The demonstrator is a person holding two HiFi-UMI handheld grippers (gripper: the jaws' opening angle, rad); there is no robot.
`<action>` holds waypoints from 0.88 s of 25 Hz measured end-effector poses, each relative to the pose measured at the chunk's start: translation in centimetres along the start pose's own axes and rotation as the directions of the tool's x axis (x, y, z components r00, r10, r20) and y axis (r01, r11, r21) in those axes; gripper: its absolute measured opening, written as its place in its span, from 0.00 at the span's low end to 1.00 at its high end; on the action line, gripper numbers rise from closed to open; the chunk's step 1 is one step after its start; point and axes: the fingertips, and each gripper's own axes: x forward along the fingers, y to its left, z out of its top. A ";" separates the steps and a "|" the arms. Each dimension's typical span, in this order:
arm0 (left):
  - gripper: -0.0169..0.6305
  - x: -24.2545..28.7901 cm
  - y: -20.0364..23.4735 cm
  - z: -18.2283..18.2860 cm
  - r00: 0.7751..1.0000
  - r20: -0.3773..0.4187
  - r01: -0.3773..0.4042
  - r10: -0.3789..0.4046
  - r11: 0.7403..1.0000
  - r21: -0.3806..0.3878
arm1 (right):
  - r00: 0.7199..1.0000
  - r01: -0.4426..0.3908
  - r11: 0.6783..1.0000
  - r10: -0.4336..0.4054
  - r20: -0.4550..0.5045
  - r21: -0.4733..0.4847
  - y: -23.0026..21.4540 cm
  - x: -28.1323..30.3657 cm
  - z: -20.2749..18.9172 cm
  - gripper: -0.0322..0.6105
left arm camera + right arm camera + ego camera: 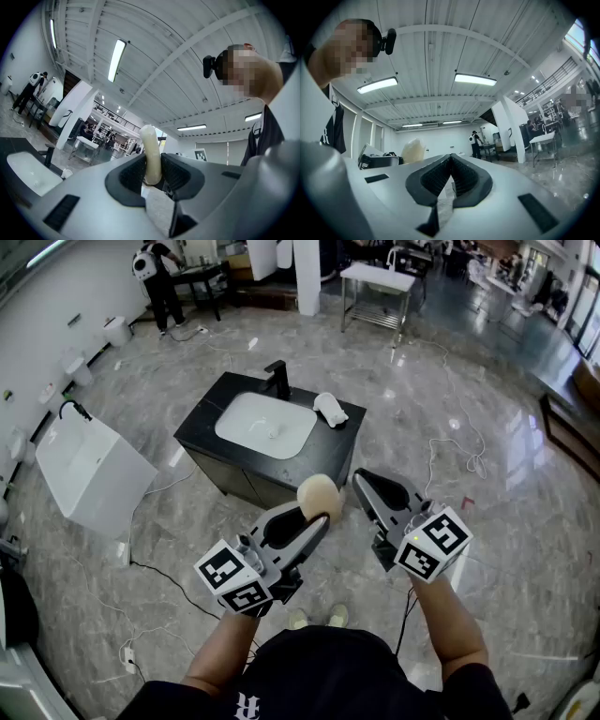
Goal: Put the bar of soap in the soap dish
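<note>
A cream oval bar of soap stands on edge between the pads of my left gripper, which is shut on it. In the left gripper view the soap sticks up out of the left gripper. My right gripper hovers just right of it, shut with nothing in it, and in its own view the right gripper has its pads meeting. Both are held in the air in front of a black vanity with a white basin. A small white object, possibly the soap dish, lies on the counter's right end.
A black tap stands behind the basin. A white freestanding washbasin unit sits to the left, with cables trailing over the marble floor. A person works at a far table, and a metal table stands at the back.
</note>
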 end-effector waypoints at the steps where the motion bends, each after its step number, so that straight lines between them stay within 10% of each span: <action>1: 0.19 0.0 0.0 0.0 1.000 0.000 0.000 0.000 1.000 0.000 | 1.000 -0.001 1.000 0.001 -0.001 -0.002 0.0 0.0 0.0 0.06; 22: 0.19 1.0 -0.1 -0.4 1.000 -0.004 -0.015 0.015 1.000 0.008 | 0.999 -0.026 0.994 0.021 0.049 0.103 -0.9 -1.5 0.7 0.06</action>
